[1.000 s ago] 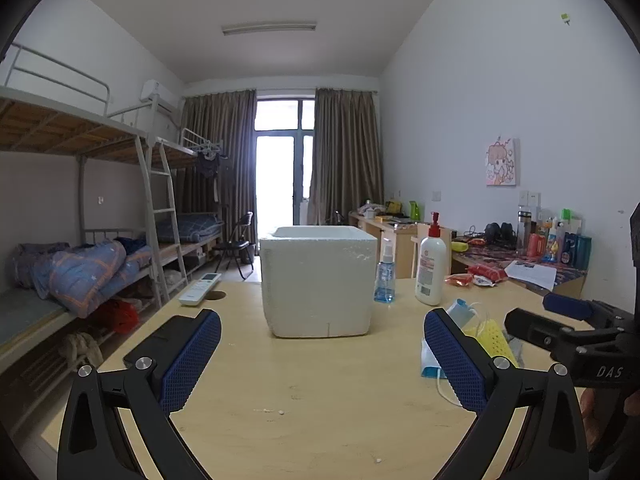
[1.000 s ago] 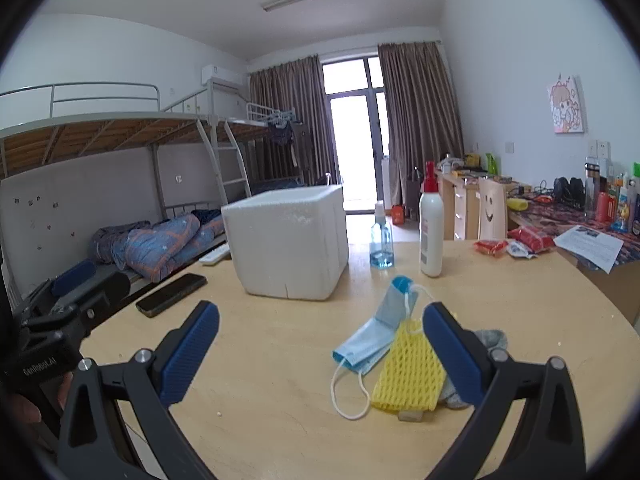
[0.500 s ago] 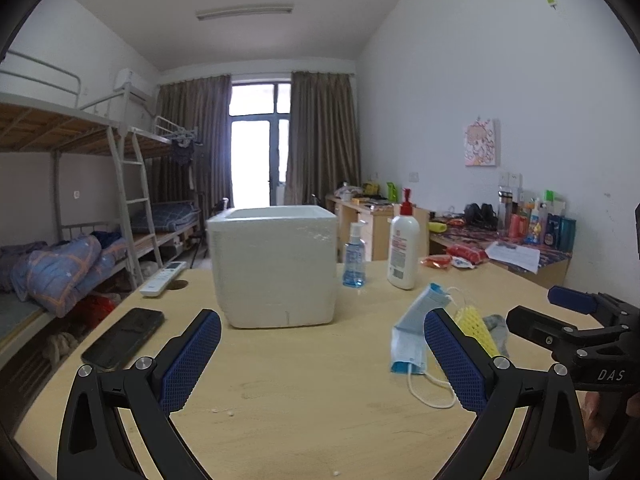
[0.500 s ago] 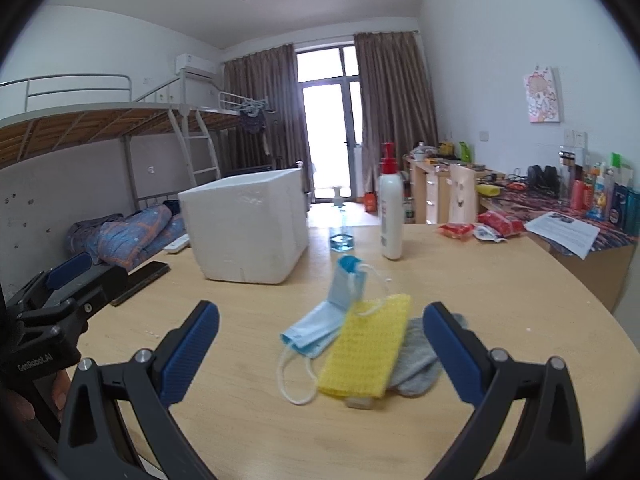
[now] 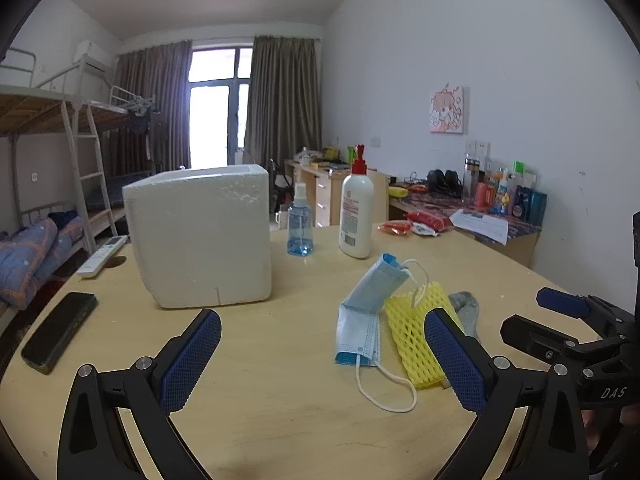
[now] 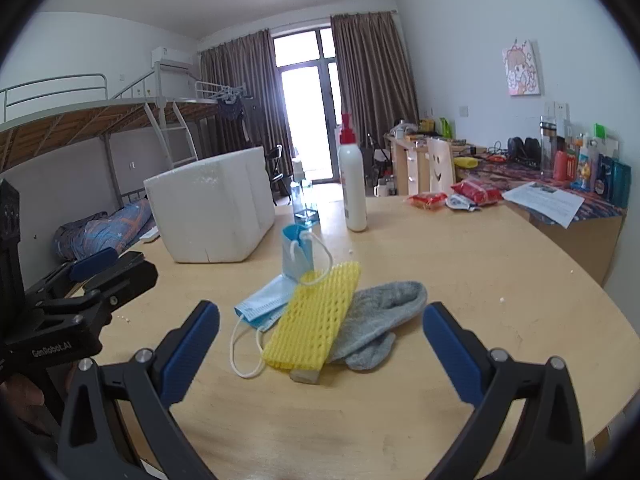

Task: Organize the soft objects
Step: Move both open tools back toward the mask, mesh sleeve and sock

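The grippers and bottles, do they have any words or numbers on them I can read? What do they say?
"DAS" on the right hand-held gripper, seen in the left wrist view.
"GenRobot.AI" on the left hand-held gripper, seen in the right wrist view.
Lotion bottle: red print and a barcode, too small to read.
Spray bottle: no text visible.
Printed paper and the far bottles: too blurred to read.

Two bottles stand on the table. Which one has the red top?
The taller white bottle, with a red pump on top. The small bottle beside it is clear, holds blue liquid, and has a clear spray top.
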Motion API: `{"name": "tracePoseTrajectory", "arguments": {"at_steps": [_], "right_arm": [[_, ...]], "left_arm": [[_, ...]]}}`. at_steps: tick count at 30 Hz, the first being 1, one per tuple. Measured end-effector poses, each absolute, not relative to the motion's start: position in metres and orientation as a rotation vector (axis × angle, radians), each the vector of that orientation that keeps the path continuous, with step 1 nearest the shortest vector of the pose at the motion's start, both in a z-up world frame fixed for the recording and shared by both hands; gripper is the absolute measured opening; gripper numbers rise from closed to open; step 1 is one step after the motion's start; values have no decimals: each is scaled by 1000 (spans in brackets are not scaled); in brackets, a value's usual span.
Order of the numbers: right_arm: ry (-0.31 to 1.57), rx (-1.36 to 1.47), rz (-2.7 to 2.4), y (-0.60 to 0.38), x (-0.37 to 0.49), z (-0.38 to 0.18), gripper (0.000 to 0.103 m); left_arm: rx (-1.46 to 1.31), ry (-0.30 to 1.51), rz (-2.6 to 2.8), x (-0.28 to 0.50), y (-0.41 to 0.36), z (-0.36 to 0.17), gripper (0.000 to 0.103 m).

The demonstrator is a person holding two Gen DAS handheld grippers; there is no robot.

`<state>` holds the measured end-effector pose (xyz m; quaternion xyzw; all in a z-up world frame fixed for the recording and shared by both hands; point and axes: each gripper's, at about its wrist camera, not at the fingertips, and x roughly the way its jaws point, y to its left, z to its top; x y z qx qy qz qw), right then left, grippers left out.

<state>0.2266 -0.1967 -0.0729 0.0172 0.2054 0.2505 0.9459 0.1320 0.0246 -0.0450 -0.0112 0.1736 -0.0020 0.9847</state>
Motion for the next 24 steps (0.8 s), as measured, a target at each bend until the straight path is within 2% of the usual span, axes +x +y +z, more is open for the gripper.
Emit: {"name": "tracePoseTrajectory", "arguments": {"at_steps": [4, 8, 14, 20, 24], "right_arm": [[444, 22, 497, -195, 232, -78, 100], [459, -17, 496, -190, 236, -80, 90], [492, -4, 552, -187, 243, -85, 87], [515, -34, 571, -181, 246, -89, 81], [526, -34, 588, -181, 249, -90, 81]], "left_arm": [[-17, 382, -22, 144, 22, -49, 102], [2, 437, -59, 158, 22, -53, 102], [-30, 506, -94, 178, 28, -61, 102], [-64, 591, -147, 198, 29, -73, 95], [-64, 641, -153, 210, 26, -80, 87]]}}
